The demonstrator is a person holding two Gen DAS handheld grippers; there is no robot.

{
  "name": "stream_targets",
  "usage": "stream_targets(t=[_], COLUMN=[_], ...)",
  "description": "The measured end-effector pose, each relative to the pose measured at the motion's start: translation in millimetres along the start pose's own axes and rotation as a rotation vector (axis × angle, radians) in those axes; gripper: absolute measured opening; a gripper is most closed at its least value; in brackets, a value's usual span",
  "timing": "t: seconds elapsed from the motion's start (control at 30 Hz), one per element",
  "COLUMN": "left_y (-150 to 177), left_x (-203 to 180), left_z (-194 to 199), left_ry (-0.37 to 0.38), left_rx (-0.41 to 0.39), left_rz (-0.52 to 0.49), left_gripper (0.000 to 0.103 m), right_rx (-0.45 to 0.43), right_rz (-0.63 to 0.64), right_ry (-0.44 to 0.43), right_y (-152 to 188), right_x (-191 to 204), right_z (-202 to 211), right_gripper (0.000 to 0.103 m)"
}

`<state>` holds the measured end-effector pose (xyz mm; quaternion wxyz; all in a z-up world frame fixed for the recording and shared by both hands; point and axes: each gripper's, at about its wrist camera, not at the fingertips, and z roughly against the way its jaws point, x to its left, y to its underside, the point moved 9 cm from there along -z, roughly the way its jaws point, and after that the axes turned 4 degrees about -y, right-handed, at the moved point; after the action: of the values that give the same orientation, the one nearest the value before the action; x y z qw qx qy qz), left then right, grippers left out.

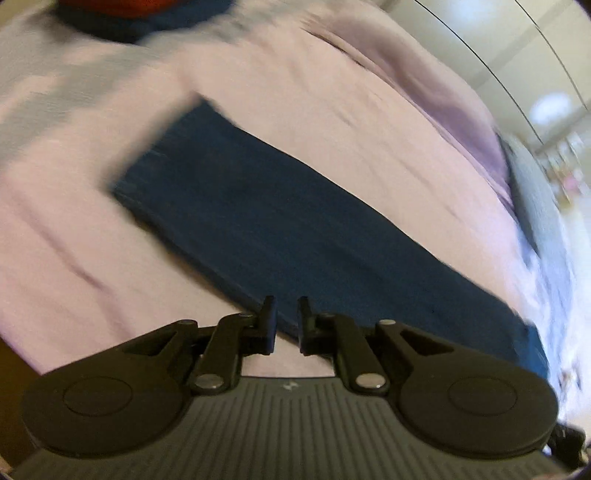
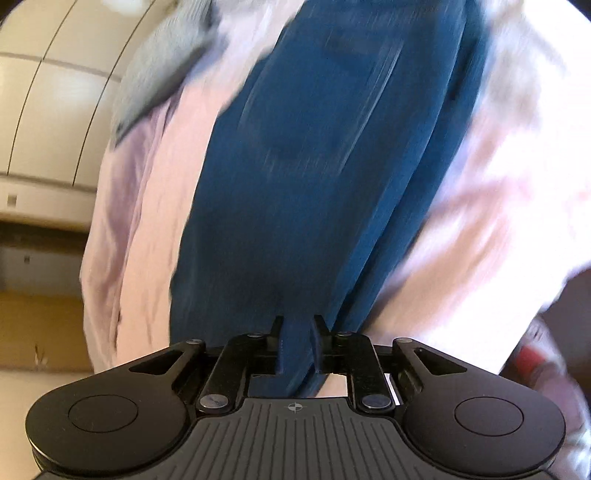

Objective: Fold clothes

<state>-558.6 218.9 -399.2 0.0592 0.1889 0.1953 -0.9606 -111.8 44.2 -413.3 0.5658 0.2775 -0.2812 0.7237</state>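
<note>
A long blue garment (image 1: 280, 221), folded into a narrow strip, lies on a pale pink bed sheet (image 1: 332, 122). My left gripper (image 1: 287, 325) is over the strip's near edge with a narrow gap between its fingers and nothing visibly gripped. In the right wrist view the same blue garment (image 2: 317, 166) runs away from me. My right gripper (image 2: 298, 345) is shut on its near end, with blue cloth pinched between the fingers. Both views are motion-blurred.
A red and dark blue item (image 1: 122, 11) lies at the far end of the bed. A grey cloth (image 2: 159, 70) lies at the bed's edge. Cream cabinet panels (image 2: 48, 92) and a wooden floor (image 2: 37, 325) are beside the bed.
</note>
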Motion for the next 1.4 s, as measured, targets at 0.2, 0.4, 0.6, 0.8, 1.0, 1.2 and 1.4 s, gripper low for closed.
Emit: stream_targets(t=[0.2, 0.4, 0.6, 0.8, 1.0, 1.2, 1.4], left_y=[68.3, 103.4, 101.0, 88.5, 83.3, 83.5, 81.2], left_x=[-111.5, -165.5, -176.9, -175.5, -173.9, -165.3, -162.7], left_z=[-42.6, -62.0, -55.6, -62.2, -71.0, -80.2, -78.0], left_ry=[0.126, 0.131, 0.096, 0.072, 0.061, 0.034, 0.021], left_rx=[0.107, 0.136, 0.107, 0.094, 0.087, 0.102, 0.089], left_rz=[0.038, 0.028, 0.003, -0.037, -0.067, -0.069, -0.072], left_gripper=[0.012, 0.012, 0.014, 0.017, 0.017, 0.017, 0.017], right_rx=[-0.030, -0.022, 0.007, -0.044, -0.137, -0.087, -0.182], right_rz=[-0.097, -0.170, -0.183, -0.177, 0.138, 0.123, 0.130], right_ry=[-0.021, -0.078, -0.055, -0.084, -0.016, 0.134, 0.103], right_y=[-72.8, -119.3, -131.6, -141.3, -134.9, -132.0, -156.9], right_x=[-43.3, -68.7, -83.6, -84.3, -56.5, -89.7, -82.5], right_z=[31.0, 47.3, 30.8, 30.8, 68.4, 41.7, 76.3], right_gripper=[0.025, 0.025, 0.025, 0.025, 0.000, 0.001, 0.040])
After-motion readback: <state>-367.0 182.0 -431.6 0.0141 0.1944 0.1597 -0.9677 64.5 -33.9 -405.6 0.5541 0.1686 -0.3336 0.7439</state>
